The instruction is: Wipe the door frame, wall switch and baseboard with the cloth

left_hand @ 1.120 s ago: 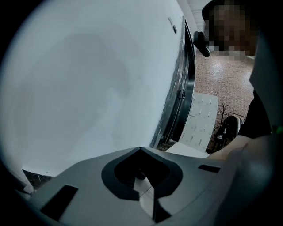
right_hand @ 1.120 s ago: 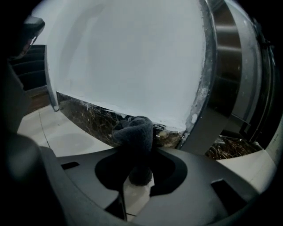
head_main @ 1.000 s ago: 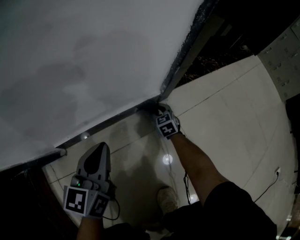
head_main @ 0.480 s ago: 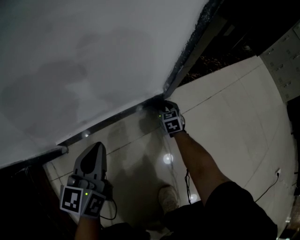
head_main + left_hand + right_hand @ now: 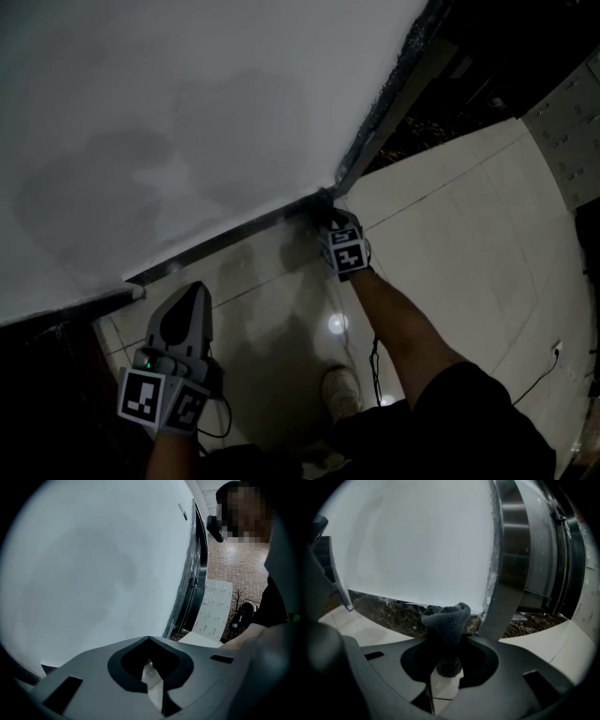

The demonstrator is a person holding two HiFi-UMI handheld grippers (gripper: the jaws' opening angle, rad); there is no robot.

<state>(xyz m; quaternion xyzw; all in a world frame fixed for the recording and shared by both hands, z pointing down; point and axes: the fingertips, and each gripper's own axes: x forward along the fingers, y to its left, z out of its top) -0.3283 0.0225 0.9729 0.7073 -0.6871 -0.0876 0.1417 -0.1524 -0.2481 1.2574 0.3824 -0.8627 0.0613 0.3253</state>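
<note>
A dark grey cloth (image 5: 447, 618) sticks out bunched from my right gripper (image 5: 446, 641), which is shut on it. The cloth touches the dark marble baseboard (image 5: 379, 605) right beside the foot of the metal door frame (image 5: 511, 569). In the head view the right gripper (image 5: 330, 217) sits low at the corner where the baseboard (image 5: 225, 239) meets the door frame (image 5: 375, 122). My left gripper (image 5: 198, 291) hangs shut and empty above the floor, away from the wall. A small plate (image 5: 182, 511), perhaps the wall switch, shows high on the white wall (image 5: 93, 573).
Pale glossy floor tiles (image 5: 450, 244) run to the right. The person's shoe (image 5: 342, 389) and a thin cable (image 5: 375, 361) lie below the right arm. A grey cabinet (image 5: 567, 122) stands at the far right, and a dark opening (image 5: 47, 375) lies at the lower left.
My right gripper with the cloth has slid along the baseboard to the right, closer to the foot of the door frame. The left gripper has hardly moved.
</note>
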